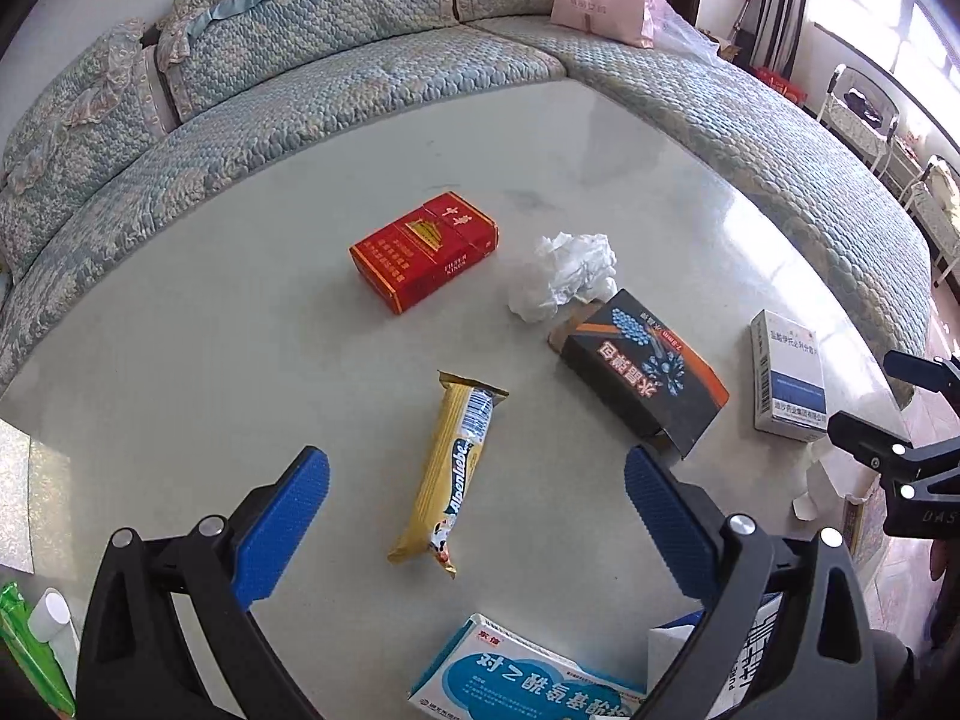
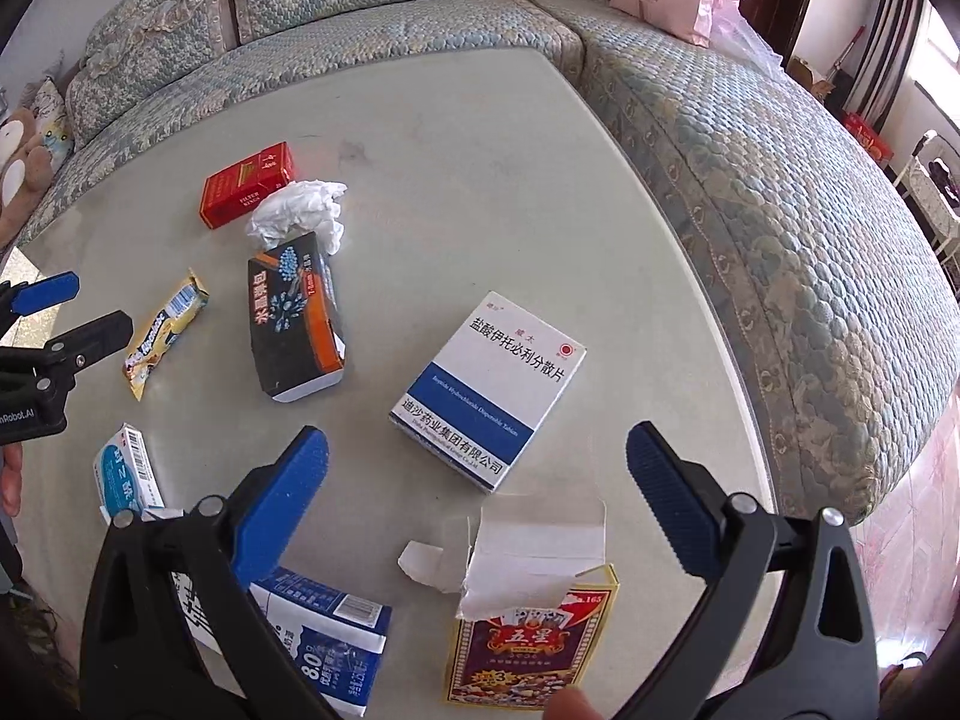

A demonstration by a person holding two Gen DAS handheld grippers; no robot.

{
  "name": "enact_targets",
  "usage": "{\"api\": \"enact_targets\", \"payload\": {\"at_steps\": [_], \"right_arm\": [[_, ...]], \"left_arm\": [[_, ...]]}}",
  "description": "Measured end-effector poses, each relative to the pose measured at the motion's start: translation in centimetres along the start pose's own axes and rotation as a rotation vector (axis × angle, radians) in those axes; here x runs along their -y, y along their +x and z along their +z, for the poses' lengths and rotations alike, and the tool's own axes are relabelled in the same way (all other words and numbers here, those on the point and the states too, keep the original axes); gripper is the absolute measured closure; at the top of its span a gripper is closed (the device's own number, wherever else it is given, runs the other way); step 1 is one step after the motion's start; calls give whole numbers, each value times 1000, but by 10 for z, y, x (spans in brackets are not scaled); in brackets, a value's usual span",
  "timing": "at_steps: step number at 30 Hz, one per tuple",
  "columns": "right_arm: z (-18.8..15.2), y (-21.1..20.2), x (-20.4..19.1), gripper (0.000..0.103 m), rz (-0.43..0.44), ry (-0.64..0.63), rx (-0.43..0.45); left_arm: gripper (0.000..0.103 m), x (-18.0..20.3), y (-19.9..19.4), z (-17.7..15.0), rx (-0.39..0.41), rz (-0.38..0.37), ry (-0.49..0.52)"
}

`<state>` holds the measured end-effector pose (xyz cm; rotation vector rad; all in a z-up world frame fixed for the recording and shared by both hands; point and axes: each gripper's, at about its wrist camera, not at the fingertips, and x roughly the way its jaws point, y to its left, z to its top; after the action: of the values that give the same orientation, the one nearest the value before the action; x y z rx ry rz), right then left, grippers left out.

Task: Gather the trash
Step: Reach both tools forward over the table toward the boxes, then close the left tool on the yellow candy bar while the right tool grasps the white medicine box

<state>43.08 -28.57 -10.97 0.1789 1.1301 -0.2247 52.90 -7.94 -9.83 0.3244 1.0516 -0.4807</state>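
Left wrist view: left claw (image 1: pixel 477 480) gapes wide, holding nothing; yellow candy wrapper (image 1: pixel 451 468) lies on the table (image 1: pixel 240 330) between its fingers, slightly ahead.
Right wrist view: right claw (image 2: pixel 477 474) equally wide, empty; white-blue medicine box (image 2: pixel 489 390) just ahead, torn card box (image 2: pixel 534 618) beneath.
Risk: the thin, slick wrapper may slide from closing pads; the crumpled tissue (image 1: pixel 564 273) farther ahead could roll away.

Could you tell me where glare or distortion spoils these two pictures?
Left wrist view: the window is blown out, and the sofa bows with fisheye curvature. Right wrist view: the table shows soft sheen; print on the white medicine box stays sharp.
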Motion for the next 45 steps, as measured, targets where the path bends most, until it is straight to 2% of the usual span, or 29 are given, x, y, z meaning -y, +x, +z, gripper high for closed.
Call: {"api": "enact_targets", "payload": {"at_steps": [5,7,10,14,18,20,23,26,30,33,34,36,37,38,39,42,45], "right_arm": [[16,23,11,6,-37,110,-100],[19,31,14,6,-48,156,-134],[24,39,21,6,-69,228,-164],[30,50,22,6,-70,305,-198],[31,60,18,6,-70,324,-230],[30,65,16,6,-71,335,-241],[27,72,13,12,-60,344,-261],[26,75,9,19,-76,331,-257],[27,76,7,19,-89,329,-248],[26,73,4,26,-112,314,-235],[27,74,5,33,-109,309,-225],[27,72,4,37,-108,301,-216],[27,72,4,37,-107,303,-215],[27,71,4,37,-107,302,-213],[26,71,4,38,-107,303,-210],[25,71,7,39,-102,306,-203],[25,70,6,39,-99,296,-200]], "left_arm": [[6,-1,24,2,-90,-36,-2],[6,1,30,4,-102,-31,12],[7,-5,39,8,-116,-70,-23],[17,-8,47,10,-128,-80,-28],[19,-6,54,11,-157,-102,-30],[21,-4,57,11,-163,-79,-12],[32,-4,63,11,-183,-102,-24],[37,-4,71,12,-203,-99,-12],[38,-4,79,13,-218,-110,-16],[42,-2,81,14,-215,-107,-7],[43,0,81,14,-214,-97,4],[49,3,80,14,-206,-73,19],[59,3,79,14,-200,-63,19],[74,2,78,15,-192,-62,12],[78,0,78,16,-191,-67,0],[78,-6,78,17,-195,-92,-44],[79,-6,77,17,-194,-84,-49]]}}
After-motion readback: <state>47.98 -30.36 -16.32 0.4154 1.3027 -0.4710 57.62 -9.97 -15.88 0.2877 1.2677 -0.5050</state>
